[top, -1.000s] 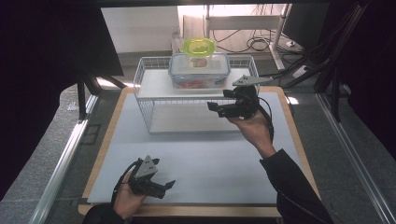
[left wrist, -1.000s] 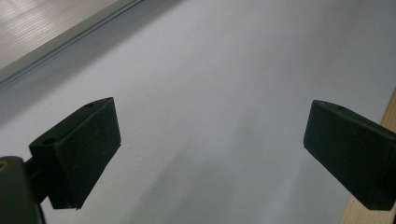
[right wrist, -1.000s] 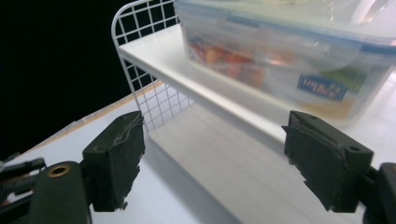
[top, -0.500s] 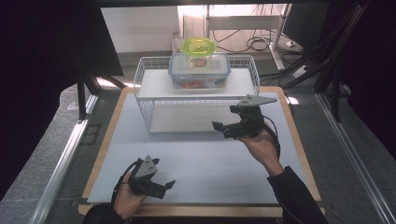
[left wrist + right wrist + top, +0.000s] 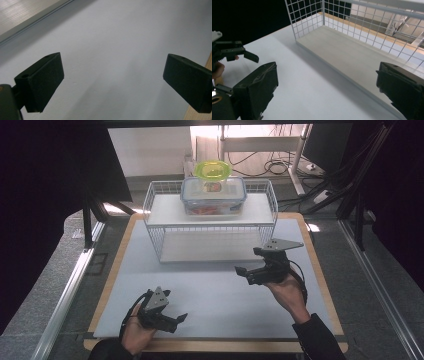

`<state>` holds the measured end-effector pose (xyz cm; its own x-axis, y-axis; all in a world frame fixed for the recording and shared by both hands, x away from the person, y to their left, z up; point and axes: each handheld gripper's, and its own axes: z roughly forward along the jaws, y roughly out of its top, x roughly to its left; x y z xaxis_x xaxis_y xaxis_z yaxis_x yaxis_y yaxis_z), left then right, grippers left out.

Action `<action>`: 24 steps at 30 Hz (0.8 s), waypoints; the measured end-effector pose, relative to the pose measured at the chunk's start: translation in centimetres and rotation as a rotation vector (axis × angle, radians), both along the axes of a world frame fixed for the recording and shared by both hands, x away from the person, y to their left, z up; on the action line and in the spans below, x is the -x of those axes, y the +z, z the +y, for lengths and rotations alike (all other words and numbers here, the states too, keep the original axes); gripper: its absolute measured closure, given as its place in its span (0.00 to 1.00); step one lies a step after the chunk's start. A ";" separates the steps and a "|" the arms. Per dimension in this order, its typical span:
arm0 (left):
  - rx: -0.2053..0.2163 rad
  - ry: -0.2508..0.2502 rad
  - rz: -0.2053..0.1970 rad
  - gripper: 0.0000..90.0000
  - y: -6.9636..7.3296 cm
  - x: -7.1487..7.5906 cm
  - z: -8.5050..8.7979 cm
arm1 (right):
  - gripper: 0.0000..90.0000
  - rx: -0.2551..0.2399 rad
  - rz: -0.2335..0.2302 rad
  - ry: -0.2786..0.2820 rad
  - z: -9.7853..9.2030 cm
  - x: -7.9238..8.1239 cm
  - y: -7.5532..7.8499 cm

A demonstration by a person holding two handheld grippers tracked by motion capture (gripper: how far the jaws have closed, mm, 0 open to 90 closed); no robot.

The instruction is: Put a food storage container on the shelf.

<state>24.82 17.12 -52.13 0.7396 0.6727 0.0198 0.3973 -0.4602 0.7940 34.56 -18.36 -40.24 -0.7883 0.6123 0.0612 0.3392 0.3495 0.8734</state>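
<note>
While we rest our left gripper (image 5: 176,319) low on the pale grey table mat (image 5: 210,295) at the near edge, its jaws stand wide apart with nothing between them, parked out of the way so the other hand can work. Further in, our right gripper (image 5: 248,264) hangs just above the mat in front of the white wire shelf rack (image 5: 210,227), jaws spread wide and empty; they have just been opening. We judge it is backing away after leaving its load on the rack. A second ago it was up at the rack's top shelf, near the box; now it sits lower and nearer to us. On that top shelf, well apart from both grippers, stands the clear plastic lidded food box (image 5: 214,196), with the lime-green round plastic bowl (image 5: 212,170) on its lid, stacked to keep the lower shelf free. Box and bowl lie as they did earlier.
</note>
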 end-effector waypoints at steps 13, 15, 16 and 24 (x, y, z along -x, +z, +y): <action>-0.001 0.003 0.003 0.04 -0.1 0.0 0.0 | 0.00 0.044 -0.016 -0.055 -1.6 2.7 -2.3; -0.002 0.001 0.001 0.04 -0.1 0.0 0.0 | 0.00 0.054 -0.017 -0.060 -1.9 3.0 -2.6; -0.005 0.000 0.001 0.04 -0.1 0.0 0.0 | 0.00 0.058 -0.018 -0.062 -2.0 3.2 -2.8; -0.011 -0.005 0.004 0.04 -0.1 0.0 -0.1 | 0.00 0.065 0.006 -0.074 -2.7 4.0 -5.0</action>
<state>24.78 16.97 -52.25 0.7428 0.6690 0.0246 0.3980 -0.4709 0.7873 30.58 -21.05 -45.21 -0.7406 0.6715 0.0238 0.3709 0.3790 0.8478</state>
